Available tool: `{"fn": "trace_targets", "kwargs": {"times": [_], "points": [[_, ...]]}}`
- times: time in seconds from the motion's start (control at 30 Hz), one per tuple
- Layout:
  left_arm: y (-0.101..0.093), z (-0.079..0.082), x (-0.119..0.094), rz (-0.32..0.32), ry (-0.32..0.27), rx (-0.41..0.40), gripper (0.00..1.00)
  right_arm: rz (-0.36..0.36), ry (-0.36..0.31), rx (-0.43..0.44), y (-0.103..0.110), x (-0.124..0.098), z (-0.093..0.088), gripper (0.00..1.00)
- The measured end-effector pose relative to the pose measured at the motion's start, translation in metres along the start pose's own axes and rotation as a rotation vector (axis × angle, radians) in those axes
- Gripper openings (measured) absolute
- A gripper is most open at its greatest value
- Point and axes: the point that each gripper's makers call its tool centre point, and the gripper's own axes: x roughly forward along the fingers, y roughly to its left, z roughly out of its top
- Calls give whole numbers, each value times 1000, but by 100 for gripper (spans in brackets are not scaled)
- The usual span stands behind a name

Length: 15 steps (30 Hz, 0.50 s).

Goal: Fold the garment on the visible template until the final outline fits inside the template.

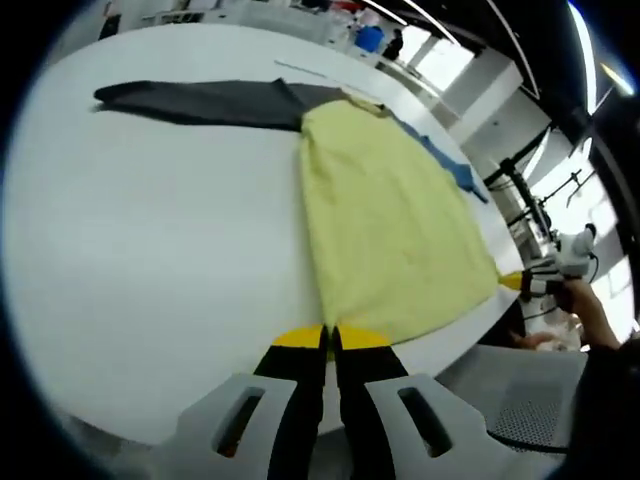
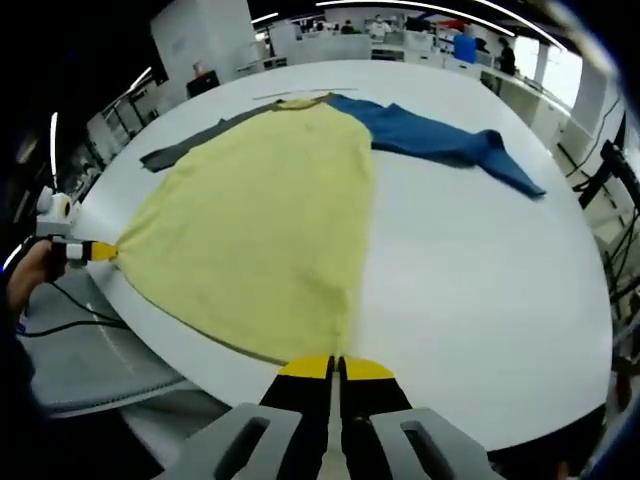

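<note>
A garment with a yellow body (image 1: pixel 390 220) (image 2: pixel 270 220) lies flat on the white table (image 1: pixel 150 260) (image 2: pixel 480 290). Its grey sleeve (image 1: pixel 200 100) (image 2: pixel 190 140) and blue sleeve (image 1: pixel 450 165) (image 2: pixel 440 140) spread to opposite sides. My left gripper (image 1: pixel 330 338) is shut on one corner of the yellow hem at the table's edge. It also appears as the left gripper (image 2: pixel 100 250) in the right gripper view. My right gripper (image 2: pixel 335 368) is shut on the other hem corner. In the left gripper view the right gripper (image 1: pixel 512 282) comes in from the right.
The hem runs along the table's near edge, with grey mesh surfaces (image 1: pixel 520 400) (image 2: pixel 90 360) and cables below it. A person's hand (image 1: pixel 590 300) (image 2: pixel 25 275) holds each far gripper. Benches and stands (image 2: pixel 400 40) fill the room behind.
</note>
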Motion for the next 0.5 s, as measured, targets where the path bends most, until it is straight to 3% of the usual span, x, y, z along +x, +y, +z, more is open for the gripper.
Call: {"fn": "trace_targets", "kwargs": {"times": [0.23,0.33,0.5], "points": [[1,-4,0,18,4,-3,1,9,-1,8,0,0,-3,1],[2,-1,-4,30,-8,57,3,20,-51,-6,0,-3,4,15],[-5,11,-11,-3,-71,81,13,78,-142,83,2,-9,19,30]]}}
